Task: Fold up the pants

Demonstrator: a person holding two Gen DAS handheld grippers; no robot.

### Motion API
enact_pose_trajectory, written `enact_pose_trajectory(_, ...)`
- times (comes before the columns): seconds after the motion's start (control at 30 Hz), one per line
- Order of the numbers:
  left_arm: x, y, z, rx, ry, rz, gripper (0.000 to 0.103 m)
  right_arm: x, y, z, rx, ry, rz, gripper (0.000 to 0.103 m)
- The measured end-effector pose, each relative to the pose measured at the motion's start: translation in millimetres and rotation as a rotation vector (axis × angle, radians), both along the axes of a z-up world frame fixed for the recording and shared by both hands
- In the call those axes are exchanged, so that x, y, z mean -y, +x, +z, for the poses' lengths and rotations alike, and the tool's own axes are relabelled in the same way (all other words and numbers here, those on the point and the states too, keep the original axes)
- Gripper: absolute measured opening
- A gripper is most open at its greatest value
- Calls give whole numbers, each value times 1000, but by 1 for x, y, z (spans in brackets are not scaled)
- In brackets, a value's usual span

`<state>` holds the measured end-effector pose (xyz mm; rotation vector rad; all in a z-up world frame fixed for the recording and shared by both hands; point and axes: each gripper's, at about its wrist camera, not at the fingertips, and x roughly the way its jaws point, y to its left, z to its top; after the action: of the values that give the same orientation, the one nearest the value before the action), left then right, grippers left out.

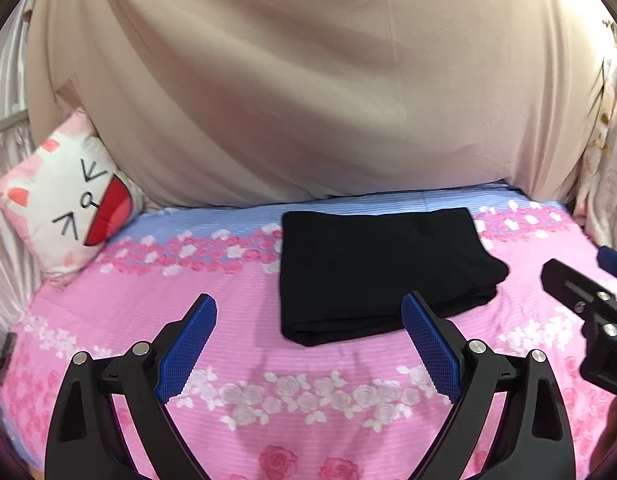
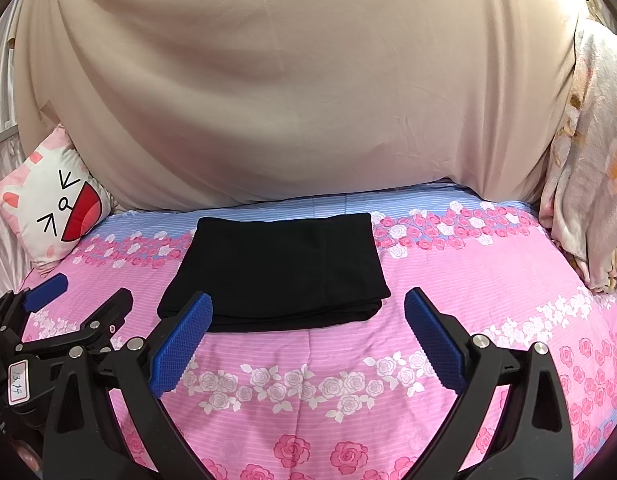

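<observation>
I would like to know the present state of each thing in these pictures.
black pants: folded into a compact stack, lying flat on the bedsheet
left gripper: open, holding nothing
right gripper: open, holding nothing
cat pillow: propped up at the bed's far left

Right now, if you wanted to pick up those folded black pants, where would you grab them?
Probably at the near folded edge of the pants, coming in low from the front. The layers stack there into a thick lip, facing the open right claw, so one finger could slide under and pinch the whole bundle.
</observation>
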<state>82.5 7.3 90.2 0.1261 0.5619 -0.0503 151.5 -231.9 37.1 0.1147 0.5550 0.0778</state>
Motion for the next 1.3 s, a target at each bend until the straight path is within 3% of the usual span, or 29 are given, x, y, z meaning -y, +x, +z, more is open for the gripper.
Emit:
enact_pose_trajectory(0.07,1,3,0,-12,26,18,92,0,0,0,-1,1,0,95)
enact_pose_trajectory(0.27,-4,8,-2,-55,-6,13,92,2,0,-1,0,0,2,95)
enact_pose_trajectory(1.3,-5,6,-2,-65,-21,-4,92,-1,0,-3,-1,-4,4,95)
